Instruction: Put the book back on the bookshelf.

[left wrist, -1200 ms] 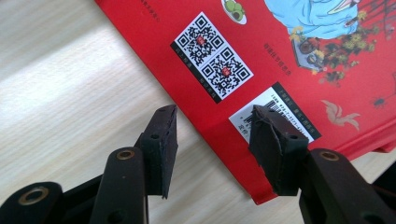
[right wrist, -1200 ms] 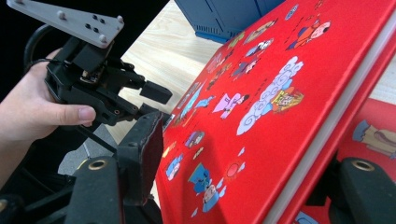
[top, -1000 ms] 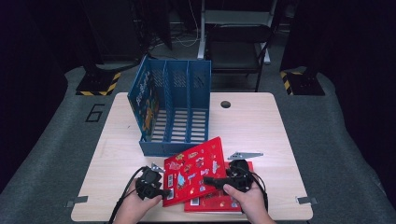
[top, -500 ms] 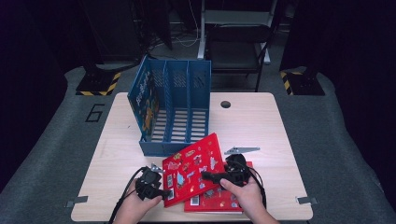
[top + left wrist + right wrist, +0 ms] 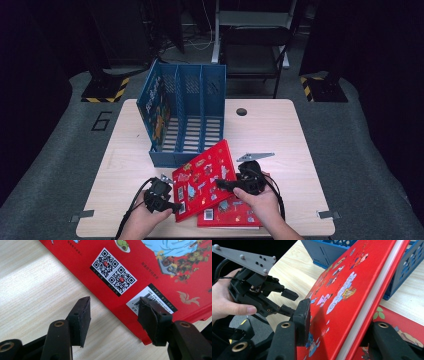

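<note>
Now the right claw [image 5: 226,184] is clamping the upper red book [image 5: 204,178] across its thickness, one jaw pressing on the illustrated cover and the other behind the back, as the right gripper view is showing. Compared with a second ago, this book is tipping up a little steeper, its far corner rising closer to the near wall of the blue file rack [image 5: 186,116], and the right hand [image 5: 257,197] is sitting slightly farther left than it was. The left claw [image 5: 176,205] is hanging wide open at the book's near-left corner, hardly shifted from before; in the left gripper view one jaw is standing over the barcode [image 5: 140,301] and the other over bare tabletop [image 5: 280,130], with nothing pinched between them. A second red book [image 5: 235,215] is lying flat on the tabletop beneath the raised one, near the front edge, just where it was. To the right of the rack, a grey triangular plate [image 5: 255,156] is sticking out beside the right claw.
</note>
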A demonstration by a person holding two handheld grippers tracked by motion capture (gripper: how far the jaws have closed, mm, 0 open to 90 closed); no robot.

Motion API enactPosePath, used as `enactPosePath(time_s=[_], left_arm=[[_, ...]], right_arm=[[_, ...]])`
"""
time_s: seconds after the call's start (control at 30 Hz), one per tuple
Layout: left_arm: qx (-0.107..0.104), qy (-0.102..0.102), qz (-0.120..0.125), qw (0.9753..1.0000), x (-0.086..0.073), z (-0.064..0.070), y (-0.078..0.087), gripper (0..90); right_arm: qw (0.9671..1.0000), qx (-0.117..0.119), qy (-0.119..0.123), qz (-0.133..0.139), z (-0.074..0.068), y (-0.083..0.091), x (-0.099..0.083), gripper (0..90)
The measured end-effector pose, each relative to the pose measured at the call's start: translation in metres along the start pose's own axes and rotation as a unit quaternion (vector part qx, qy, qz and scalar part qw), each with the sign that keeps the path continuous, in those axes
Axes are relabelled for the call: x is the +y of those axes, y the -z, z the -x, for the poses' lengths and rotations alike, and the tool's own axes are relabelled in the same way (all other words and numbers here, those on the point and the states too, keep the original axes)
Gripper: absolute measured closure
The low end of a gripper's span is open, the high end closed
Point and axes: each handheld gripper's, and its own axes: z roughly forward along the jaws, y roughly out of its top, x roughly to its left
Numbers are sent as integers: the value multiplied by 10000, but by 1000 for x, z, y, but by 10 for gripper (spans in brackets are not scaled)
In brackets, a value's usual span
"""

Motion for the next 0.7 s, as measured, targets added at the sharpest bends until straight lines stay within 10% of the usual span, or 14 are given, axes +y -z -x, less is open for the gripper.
enactPosePath(time_s=[0.7], left_arm=[[65,1,75,10000,-3,-3,3,428]], right_arm=[[9999,-60,107,-47,-14,-7,22,633]])
